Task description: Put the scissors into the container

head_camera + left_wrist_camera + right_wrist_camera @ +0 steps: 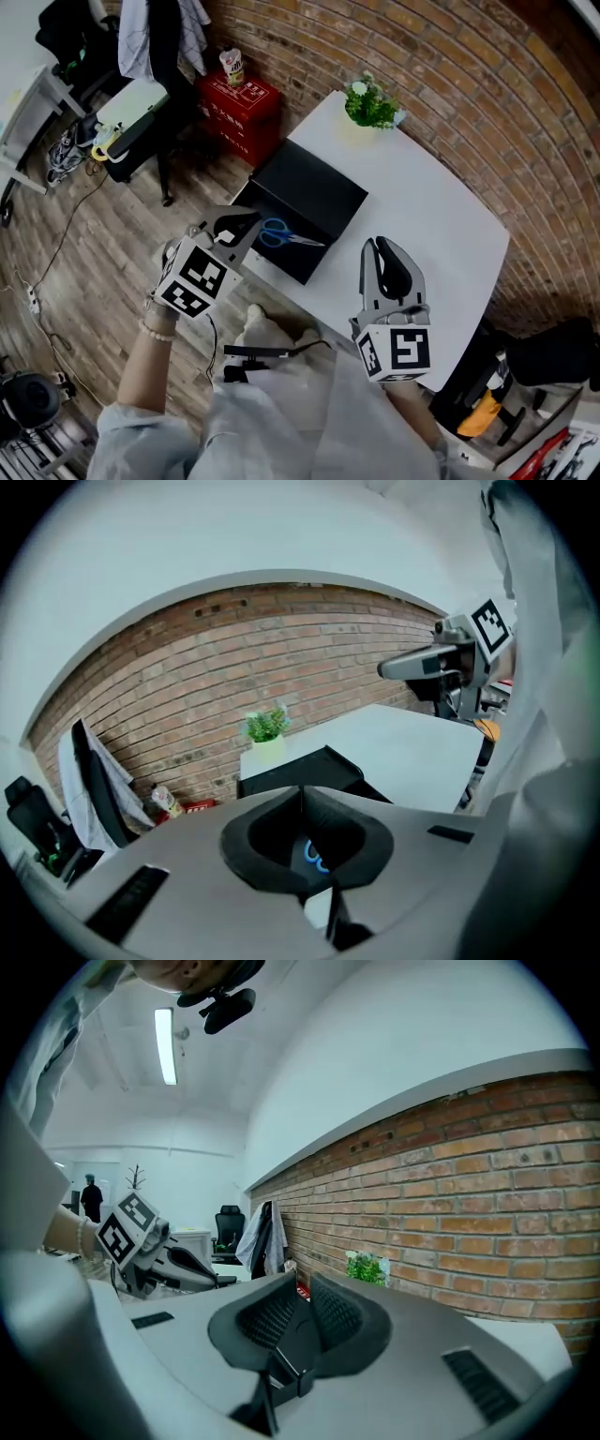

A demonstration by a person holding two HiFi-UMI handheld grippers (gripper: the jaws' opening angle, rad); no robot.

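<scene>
The scissors (286, 234), blue-handled, lie flat inside the black container (328, 192), close to its front-left side. The container sits on the white tabletop (431, 216). The left gripper (249, 225) hangs above the container's left edge with its tongs pressed together and nothing in them. The right gripper (379, 247) is held over the tabletop to the right of the container, clear of it, its tongs a thin slit apart and empty. A small potted plant (370, 105) stands behind the container.

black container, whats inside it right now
Blue-handled scissors lie inside the black container. Its near left corner is covered by the left tongs, so that part cannot be seen.
</scene>
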